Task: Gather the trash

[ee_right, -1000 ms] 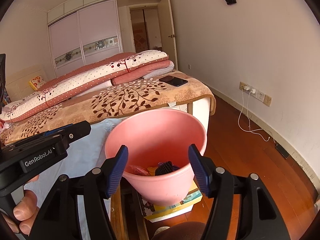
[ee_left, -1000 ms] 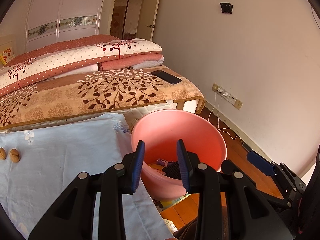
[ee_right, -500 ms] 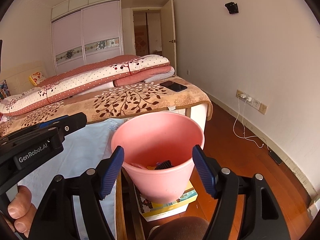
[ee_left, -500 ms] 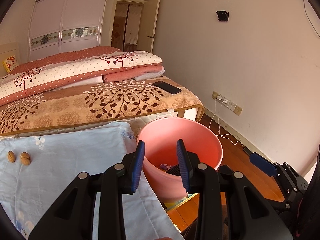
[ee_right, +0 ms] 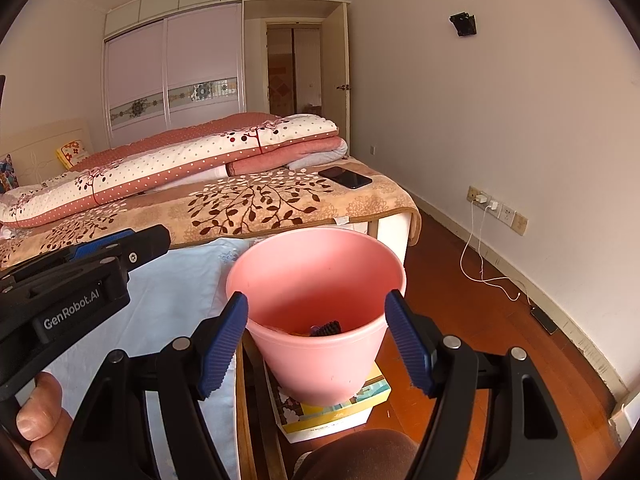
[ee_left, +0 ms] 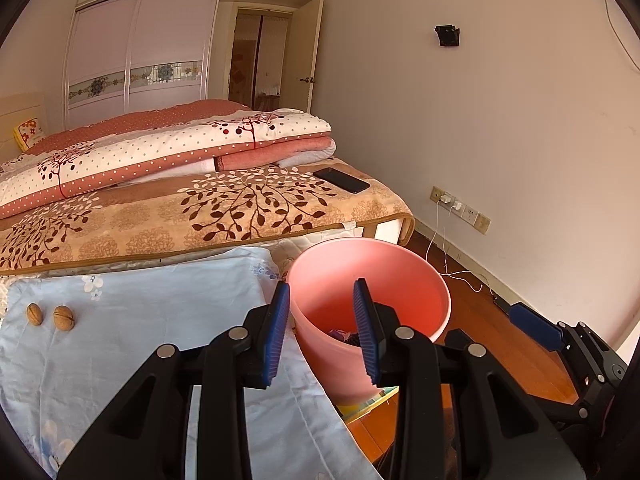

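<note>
right claw (ee_right: 316, 338) wide open, empty

A: What colour was the bin (ee_right: 320, 280)?
B: Plain pink. The cloth (ee_left: 160, 320) beside it was pale blue with faint white flowers.
A: And the bed?
B: A tan blanket (ee_left: 224, 212) with brown leafy branches, under a cream quilt (ee_left: 160, 152) dotted red.
A: The floor (ee_right: 460, 300)?
B: Reddish-brown wood.
</note>
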The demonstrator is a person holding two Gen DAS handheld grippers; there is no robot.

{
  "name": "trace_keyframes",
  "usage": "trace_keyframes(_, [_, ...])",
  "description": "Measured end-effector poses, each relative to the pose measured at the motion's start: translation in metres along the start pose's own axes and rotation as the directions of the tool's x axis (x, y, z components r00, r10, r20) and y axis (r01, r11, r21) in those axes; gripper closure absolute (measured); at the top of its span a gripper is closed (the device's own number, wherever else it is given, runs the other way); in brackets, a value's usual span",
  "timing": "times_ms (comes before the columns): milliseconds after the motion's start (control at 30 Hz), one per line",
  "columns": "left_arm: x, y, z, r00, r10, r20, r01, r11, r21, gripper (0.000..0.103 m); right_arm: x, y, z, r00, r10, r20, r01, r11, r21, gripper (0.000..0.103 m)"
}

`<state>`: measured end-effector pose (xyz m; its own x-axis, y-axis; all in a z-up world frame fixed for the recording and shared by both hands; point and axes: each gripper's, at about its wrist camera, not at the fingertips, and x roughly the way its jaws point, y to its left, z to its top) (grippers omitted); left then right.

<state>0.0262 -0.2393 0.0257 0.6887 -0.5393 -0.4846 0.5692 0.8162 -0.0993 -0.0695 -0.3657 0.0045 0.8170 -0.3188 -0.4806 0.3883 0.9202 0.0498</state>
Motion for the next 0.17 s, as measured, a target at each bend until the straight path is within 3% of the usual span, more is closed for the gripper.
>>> trace_keyframes(167, [-0.0007,0.0016,0.0,1.0,0.003,-0.002,-0.003,1.0,-0.004,0.07,-0.0007,0.0001,-0.0006,1.0,0.001,0.001,-0.001,1.0,-0.002,0.033])
